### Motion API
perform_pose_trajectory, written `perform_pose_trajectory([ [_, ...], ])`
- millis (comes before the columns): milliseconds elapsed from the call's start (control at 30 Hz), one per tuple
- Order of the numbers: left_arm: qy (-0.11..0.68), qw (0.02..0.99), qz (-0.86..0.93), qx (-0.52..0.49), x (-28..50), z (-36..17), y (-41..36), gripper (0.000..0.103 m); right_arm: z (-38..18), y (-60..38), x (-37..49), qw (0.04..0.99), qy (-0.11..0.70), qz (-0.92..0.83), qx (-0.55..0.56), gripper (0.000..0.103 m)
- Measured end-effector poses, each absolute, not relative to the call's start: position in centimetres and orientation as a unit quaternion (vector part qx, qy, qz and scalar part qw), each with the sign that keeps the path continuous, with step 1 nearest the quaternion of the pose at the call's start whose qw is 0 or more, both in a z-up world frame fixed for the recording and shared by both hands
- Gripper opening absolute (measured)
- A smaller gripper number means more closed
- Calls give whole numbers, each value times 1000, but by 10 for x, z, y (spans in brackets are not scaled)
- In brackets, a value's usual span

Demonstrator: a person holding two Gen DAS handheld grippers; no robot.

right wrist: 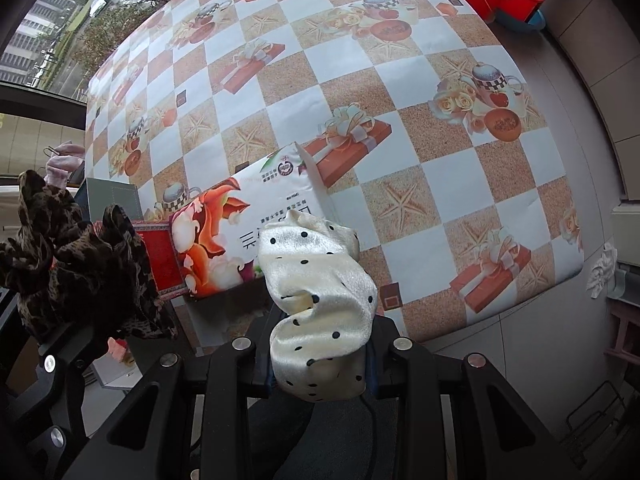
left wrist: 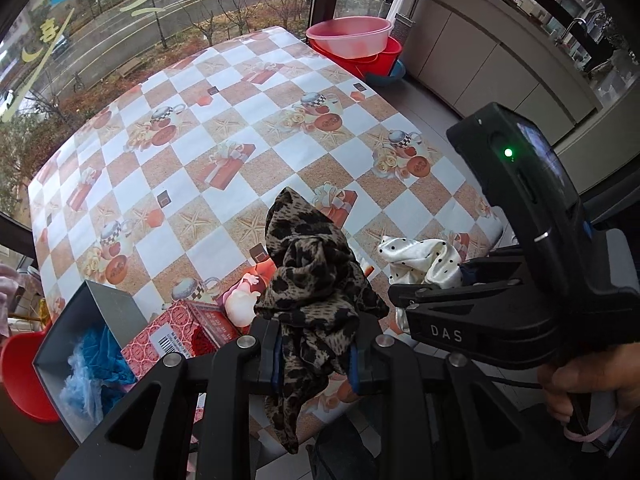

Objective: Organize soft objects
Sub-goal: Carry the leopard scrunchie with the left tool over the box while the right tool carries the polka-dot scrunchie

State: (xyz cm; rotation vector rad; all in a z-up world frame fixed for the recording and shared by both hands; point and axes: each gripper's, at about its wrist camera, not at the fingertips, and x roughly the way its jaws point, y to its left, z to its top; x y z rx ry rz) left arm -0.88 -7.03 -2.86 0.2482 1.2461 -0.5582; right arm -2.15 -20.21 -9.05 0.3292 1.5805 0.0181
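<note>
Two soft cloths are in hand at once. A bunched leopard-print fabric scarf (left wrist: 316, 280) sits clamped between the jaws of the left gripper (left wrist: 314, 364), its crumpled top standing above the pads and a loose tail hanging below them. A cream satin cloth with black polka dots (right wrist: 320, 300) is pinched the same way in the right gripper (right wrist: 320, 372), folded over itself above the jaws. Both bundles are lifted clear of the checkered table covering printed with teapots and gift boxes (left wrist: 240, 128), near its closest edge.

Just beside the left gripper, an open grey box (left wrist: 92, 332) holds crumpled blue material (left wrist: 100, 364), and a red patterned carton (left wrist: 180, 332) lies against it. Under the right gripper, a white flower-printed package (right wrist: 240, 236) rests on the table. Red and pink plastic basins (left wrist: 352, 44) are stacked well apart, past the far corner.

The likely trouble is the leopard scarf's dangling tail: it could catch on the grey box's rim or drag the carton if carried low. The satin looks slippery and is held by a fold, so it may slide out. The two grippers also hang close together and could collide.
</note>
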Motion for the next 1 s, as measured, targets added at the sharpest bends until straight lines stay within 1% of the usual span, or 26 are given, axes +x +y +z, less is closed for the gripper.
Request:
perform_pose_trajectory([
  [267,556,784,-253,105,-28,-17,-43,25,-76,-172,-39,705,698,17,123,33],
  [667,505,828,-222,94,-44,13,-13,25,-40,-136,-47,743,664,42,69,33],
  [1000,501,843,-184,63,-51,18,20,25,-24,-106,-54,757,648,77,23,33],
])
